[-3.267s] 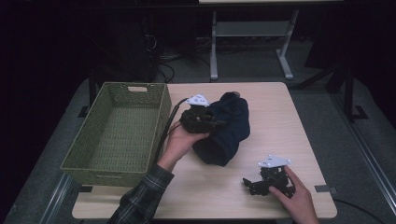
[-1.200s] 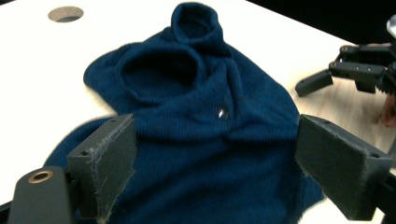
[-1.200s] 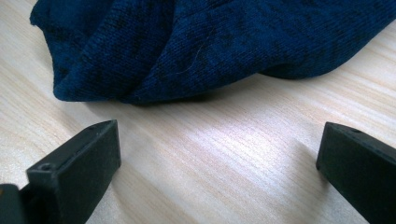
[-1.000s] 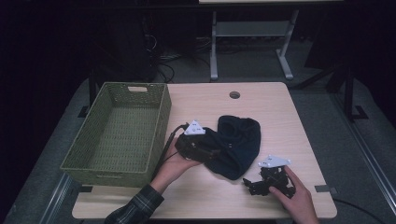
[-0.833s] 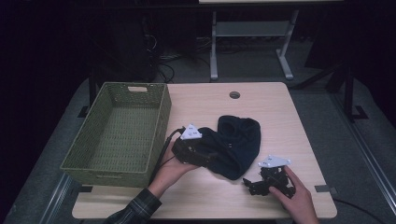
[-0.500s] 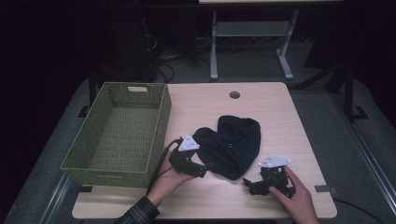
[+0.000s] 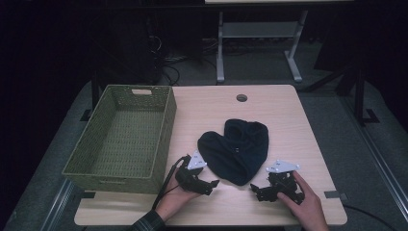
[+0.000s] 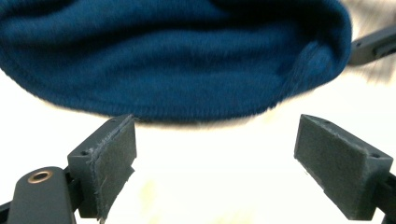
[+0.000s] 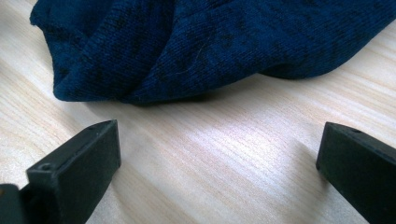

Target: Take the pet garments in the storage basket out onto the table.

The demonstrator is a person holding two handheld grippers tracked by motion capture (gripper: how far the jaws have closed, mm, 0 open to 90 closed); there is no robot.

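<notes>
From above we see a dim scene: the table is the one lit area, and the room behind it sinks into near black. In the left gripper view the tabletop burns out to white glare, and the blue knit cloth looks soft and smeared by blur. In the right gripper view we get even light, crisp wood grain and a soft shadow under the cloth's edge.
</notes>
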